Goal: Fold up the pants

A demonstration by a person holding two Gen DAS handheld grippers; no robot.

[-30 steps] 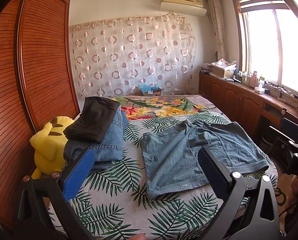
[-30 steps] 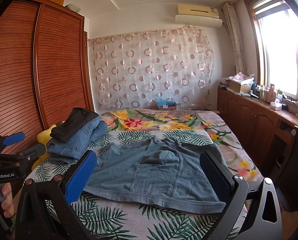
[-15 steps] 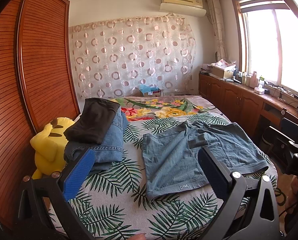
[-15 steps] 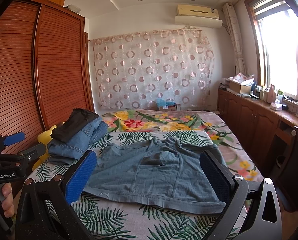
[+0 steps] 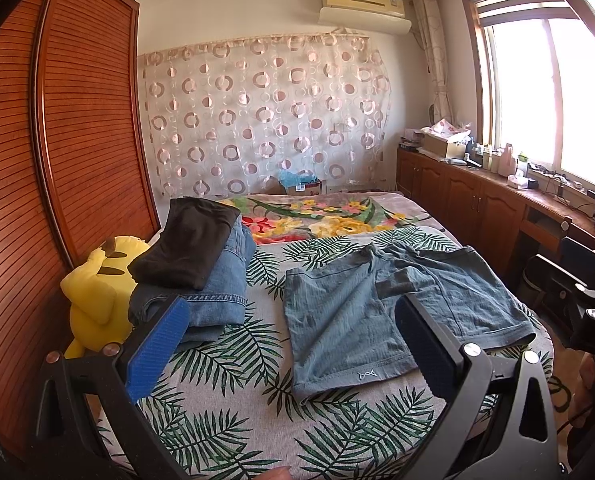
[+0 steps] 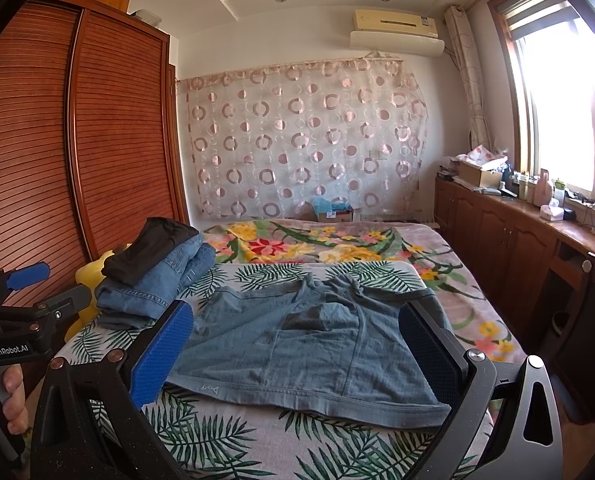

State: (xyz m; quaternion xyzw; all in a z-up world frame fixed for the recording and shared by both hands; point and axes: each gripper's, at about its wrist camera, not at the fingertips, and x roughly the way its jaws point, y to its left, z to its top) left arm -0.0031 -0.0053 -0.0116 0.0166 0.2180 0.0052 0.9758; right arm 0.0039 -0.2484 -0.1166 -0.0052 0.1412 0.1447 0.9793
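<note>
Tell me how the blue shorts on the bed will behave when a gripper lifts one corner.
The blue shorts lie flat with soft wrinkles, so they will probably drape limply. The fabric looks thin, likely light. Its far side may drag across the leaf-print bedspread.

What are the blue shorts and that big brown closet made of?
The blue-grey shorts look like soft, thin woven cotton, matte and crinkly, lying limp with stitched hems. The closet doors look like reddish wood with a slight shine: thin horizontal slats in a smooth frame. It could be veneer; I cannot tell.
</note>
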